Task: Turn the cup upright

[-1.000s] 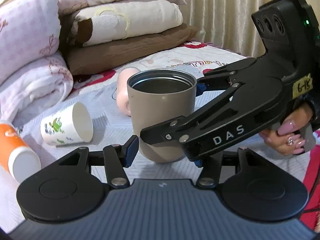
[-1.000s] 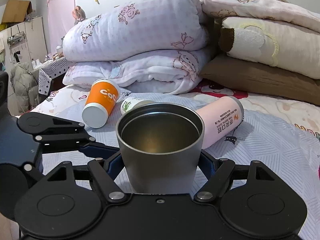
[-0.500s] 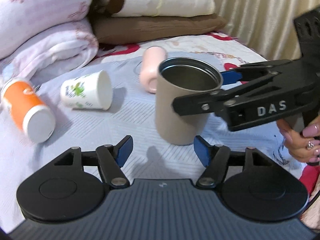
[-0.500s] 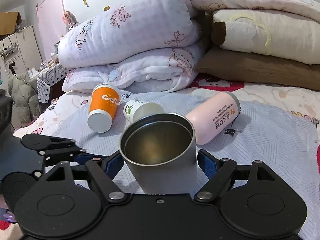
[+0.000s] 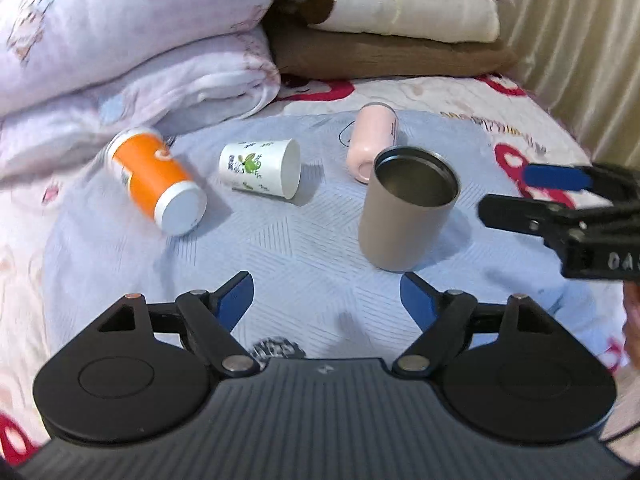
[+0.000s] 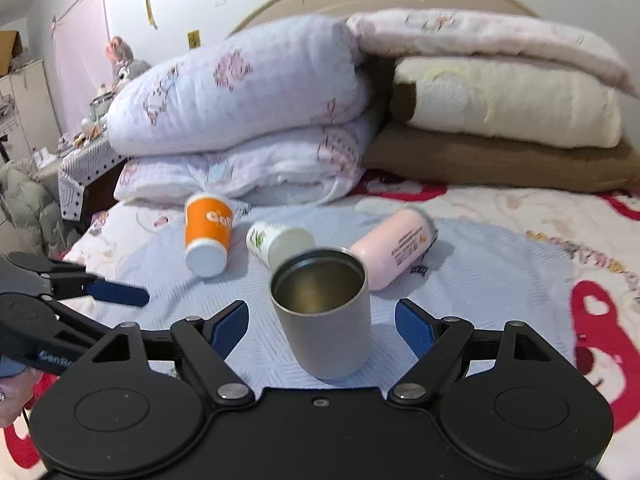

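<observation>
Upright, metal cup (image 6: 322, 312) free between wide-spread right gripper (image 6: 322, 322) fingers; left gripper (image 5: 326, 298) likewise wide; pink bottle (image 5: 370, 140) half hidden.

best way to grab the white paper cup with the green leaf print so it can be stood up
Grip the white paper cup across its side wall near the middle, coming from above with the left hand-held gripper. It lies on its side, mouth toward the gray tumbler, so the wall is exposed.

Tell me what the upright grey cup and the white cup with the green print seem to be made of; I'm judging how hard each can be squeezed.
Upright grey cup: probably metal, matte taupe coating outside, brushed steel-looking sheen inside, dark rim.
White cup with green print: looks like thin paper, matte printed wall, lying on its side; likely crushes easily, though thin plastic can't be excluded.
</observation>
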{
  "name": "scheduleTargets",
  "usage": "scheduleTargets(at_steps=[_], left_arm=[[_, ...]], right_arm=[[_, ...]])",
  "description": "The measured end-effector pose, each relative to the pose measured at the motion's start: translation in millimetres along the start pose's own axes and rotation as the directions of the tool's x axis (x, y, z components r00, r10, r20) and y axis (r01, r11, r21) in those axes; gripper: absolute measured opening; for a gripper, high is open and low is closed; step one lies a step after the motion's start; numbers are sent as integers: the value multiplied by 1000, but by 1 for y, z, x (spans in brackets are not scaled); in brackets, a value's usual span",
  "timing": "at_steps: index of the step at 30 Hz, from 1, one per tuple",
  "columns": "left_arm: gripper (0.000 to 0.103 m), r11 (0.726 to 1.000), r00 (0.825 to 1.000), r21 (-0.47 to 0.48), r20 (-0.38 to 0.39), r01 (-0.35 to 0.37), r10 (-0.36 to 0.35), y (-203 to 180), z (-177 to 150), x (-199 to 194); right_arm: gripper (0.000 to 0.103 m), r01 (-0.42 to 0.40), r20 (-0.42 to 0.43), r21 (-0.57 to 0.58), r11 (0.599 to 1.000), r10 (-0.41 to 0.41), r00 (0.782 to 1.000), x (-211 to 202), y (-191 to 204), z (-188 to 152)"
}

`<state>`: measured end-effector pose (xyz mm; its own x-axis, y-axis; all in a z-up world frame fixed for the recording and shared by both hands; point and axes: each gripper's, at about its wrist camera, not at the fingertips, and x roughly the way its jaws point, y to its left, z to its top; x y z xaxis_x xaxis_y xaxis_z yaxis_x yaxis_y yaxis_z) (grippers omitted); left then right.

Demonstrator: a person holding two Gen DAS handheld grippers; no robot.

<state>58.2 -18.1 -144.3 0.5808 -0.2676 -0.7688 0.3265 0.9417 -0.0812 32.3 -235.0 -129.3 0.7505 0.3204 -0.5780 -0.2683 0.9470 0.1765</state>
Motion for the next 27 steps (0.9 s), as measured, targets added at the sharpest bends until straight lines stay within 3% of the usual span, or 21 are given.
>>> scheduleTargets(at_steps=[4, 9, 14, 21, 27], left_arm=[[81, 997, 996, 27, 39, -76, 75, -13, 11, -36], [88, 986, 986, 37, 47, -161, 159, -24, 20, -79], [94, 986, 985, 14, 54, -166, 165, -25, 22, -116], [96, 981, 981, 14, 18, -196, 196, -29, 19, -135], [97, 982, 982, -8, 3, -190, 190, -32, 16, -152]], right_arm=[[84, 42, 28, 6, 999, -42, 999, -33, 6, 15], [87, 130, -3, 24, 991, -130, 991, -64, 12, 34], [87, 174, -41, 48, 983, -173, 984, -89, 16, 44], [87, 197, -54, 64, 978, -194, 980, -125, 27, 50], [98, 241, -44, 61, 969, -238, 970, -151, 37, 52]])
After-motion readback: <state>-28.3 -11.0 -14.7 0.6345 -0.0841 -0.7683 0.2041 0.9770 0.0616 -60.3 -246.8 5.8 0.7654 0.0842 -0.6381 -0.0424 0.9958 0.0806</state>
